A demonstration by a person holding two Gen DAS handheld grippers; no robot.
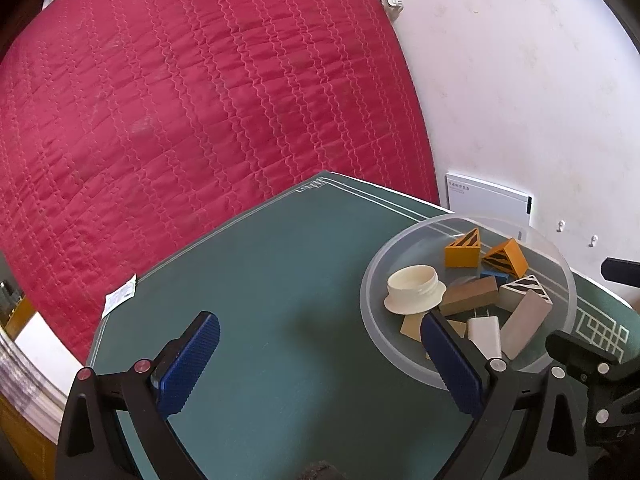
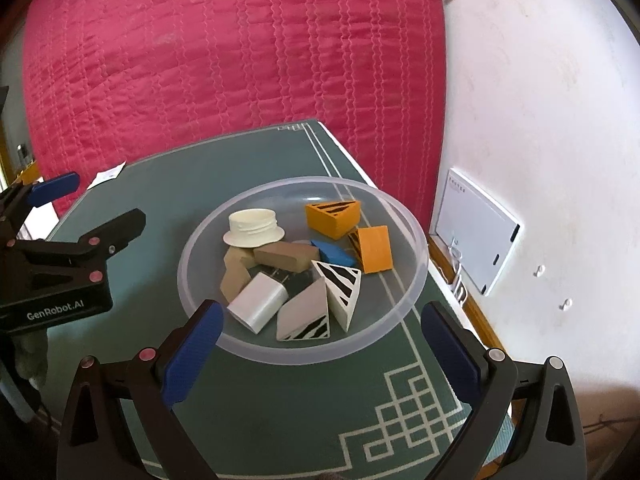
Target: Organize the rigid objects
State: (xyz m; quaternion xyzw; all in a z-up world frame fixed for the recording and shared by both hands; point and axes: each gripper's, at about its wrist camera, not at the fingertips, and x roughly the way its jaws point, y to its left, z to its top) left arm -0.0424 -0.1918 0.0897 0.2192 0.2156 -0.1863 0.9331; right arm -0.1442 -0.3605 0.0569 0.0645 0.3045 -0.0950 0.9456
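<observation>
A clear plastic bowl (image 2: 404, 216) (image 1: 374, 276) stands on the green table mat (image 2: 168, 184) (image 1: 272, 264). Inside lie a cream screw lid (image 2: 253, 227) (image 1: 414, 289), two orange wedges (image 2: 334, 216) (image 1: 463, 249), a blue piece (image 2: 332, 254), brown blocks (image 2: 282, 258) (image 1: 470, 295), a white block (image 2: 260, 300) (image 1: 485, 334) and striped white wedges (image 2: 340, 286). My right gripper (image 2: 322, 344) hovers open just in front of the bowl's near rim, nothing between its fingers. My left gripper (image 1: 320, 354) is open over bare mat, left of the bowl, its right finger overlapping the bowl's rim.
A red quilted bed (image 2: 220, 60) (image 1: 180, 100) runs behind the table. A white wall (image 2: 540, 120) stands to the right with a white box (image 2: 476, 232) (image 1: 488, 200) leaning on it. A small paper slip (image 1: 119, 294) (image 2: 107, 175) lies at the mat's left edge.
</observation>
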